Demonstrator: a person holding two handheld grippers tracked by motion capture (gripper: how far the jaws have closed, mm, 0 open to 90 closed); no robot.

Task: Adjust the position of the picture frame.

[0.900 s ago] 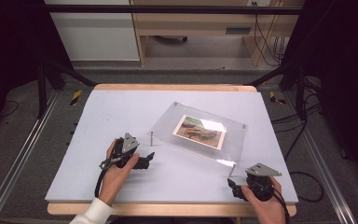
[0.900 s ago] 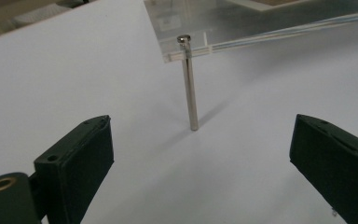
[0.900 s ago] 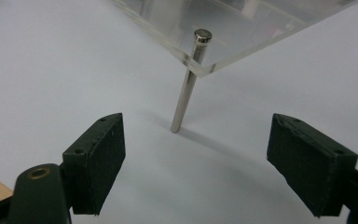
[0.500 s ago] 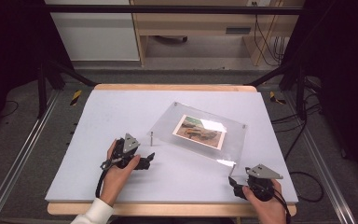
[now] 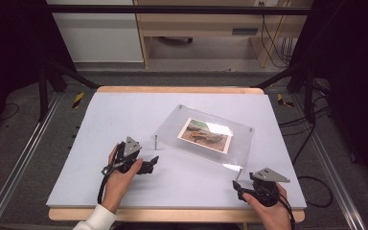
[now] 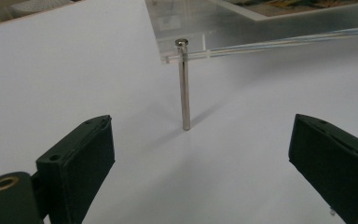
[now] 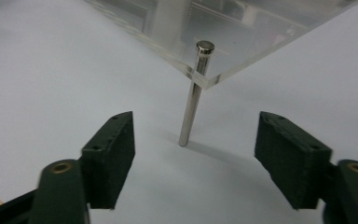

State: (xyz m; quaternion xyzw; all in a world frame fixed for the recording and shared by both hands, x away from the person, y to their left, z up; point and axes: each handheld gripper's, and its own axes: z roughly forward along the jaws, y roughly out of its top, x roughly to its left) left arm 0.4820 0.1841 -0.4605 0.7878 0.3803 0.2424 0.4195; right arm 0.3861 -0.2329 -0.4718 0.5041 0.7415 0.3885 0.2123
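Observation:
A clear acrylic panel (image 5: 172, 130) holding a photo (image 5: 205, 134) stands raised on thin metal pins above the white mat. My left gripper (image 5: 155, 160) lies low on the mat, open, aimed at the panel's near-left pin (image 5: 155, 142). In the left gripper view that pin (image 6: 184, 84) stands upright ahead of the wide-apart jaws (image 6: 200, 163), untouched. My right gripper (image 5: 236, 185) sits at the front right, open, facing the near-right corner pin (image 5: 240, 173). The right gripper view has this pin (image 7: 192, 100) just beyond the open jaws (image 7: 193, 156), under the panel corner (image 7: 205, 77).
The white mat (image 5: 115, 115) covers a wooden table with its front edge (image 5: 172, 214) close to both hands. Black frame legs (image 5: 52, 72) flank the table. Small yellow-black clamps (image 5: 78, 99) sit off the far corners.

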